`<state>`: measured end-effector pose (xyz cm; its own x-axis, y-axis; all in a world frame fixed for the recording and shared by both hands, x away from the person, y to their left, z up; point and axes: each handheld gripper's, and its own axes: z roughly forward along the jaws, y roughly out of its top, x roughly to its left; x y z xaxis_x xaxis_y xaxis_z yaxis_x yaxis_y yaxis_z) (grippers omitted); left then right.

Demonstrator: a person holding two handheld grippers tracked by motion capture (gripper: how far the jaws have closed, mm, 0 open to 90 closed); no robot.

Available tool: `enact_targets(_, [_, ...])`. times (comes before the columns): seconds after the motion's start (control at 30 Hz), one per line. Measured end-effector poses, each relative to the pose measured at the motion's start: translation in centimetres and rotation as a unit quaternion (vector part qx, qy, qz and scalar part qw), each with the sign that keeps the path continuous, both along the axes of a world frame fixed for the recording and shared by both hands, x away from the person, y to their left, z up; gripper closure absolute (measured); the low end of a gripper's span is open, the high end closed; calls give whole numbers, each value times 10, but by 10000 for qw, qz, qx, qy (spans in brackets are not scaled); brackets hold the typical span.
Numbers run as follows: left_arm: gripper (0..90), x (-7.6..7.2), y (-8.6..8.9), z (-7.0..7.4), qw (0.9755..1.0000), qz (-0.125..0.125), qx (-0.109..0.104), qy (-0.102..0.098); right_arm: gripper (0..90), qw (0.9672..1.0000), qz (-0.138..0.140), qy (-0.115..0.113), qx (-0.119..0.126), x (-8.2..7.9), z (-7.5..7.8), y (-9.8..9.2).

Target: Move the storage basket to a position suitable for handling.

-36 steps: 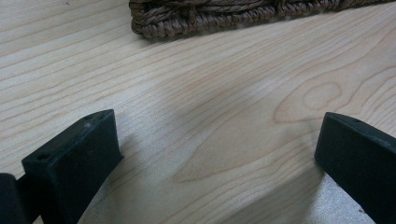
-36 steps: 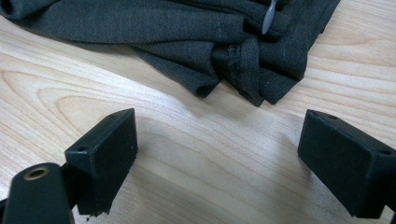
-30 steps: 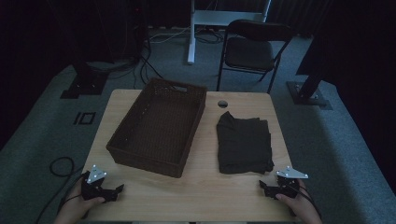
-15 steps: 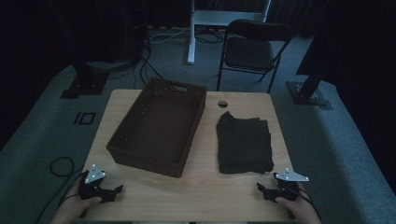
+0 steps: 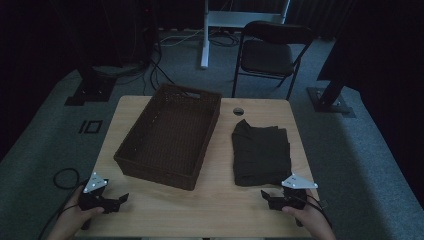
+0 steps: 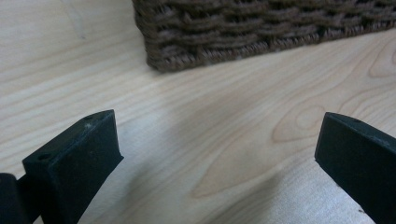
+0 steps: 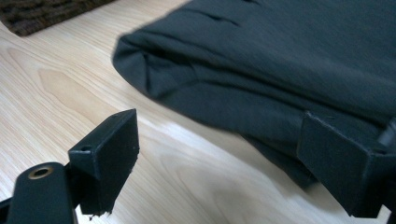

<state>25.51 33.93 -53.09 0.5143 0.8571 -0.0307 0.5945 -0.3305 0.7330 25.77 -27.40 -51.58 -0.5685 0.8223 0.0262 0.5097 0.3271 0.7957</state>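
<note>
Your right gripper (image 5: 274,199) sits at the counter's (image 5: 220,210) near edge, its 2 jaws wide open and empty, just short of the folded dark grey cloth (image 5: 262,154). Your left gripper (image 5: 118,201) rests near the front-left corner, jaws spread wide on nothing, facing the dark brown woven basket (image 5: 170,136).

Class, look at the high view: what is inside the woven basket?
The woven basket looks empty; its dark woven floor shows. The strip behind its near wall is hidden. The folded dark cloth lies outside, on the table.
</note>
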Motion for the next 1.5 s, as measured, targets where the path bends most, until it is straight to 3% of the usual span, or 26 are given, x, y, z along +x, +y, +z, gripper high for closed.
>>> enact_targets(0.17, [3, 2, 4, 5, 10000, 8, 50, -49, 126, 9998, 178, -58, 32, 5, 3, 17])
enact_targets(0.57, [2, 8, 9, 14, 9996, 37, -196, -180, 126, 9984, 510, -59, 219, 18, 8, 58])
enact_targets(0.87, [2, 10, 11, 26, 9993, -9, -217, -318, 126, 9970, 715, -61, 277, 27, 11, 86])
enact_targets(1.5, [3, 16, 14, 61, 9959, -188, -542, -705, 127, 9954, 783, -206, 519, 45, 31, 126])
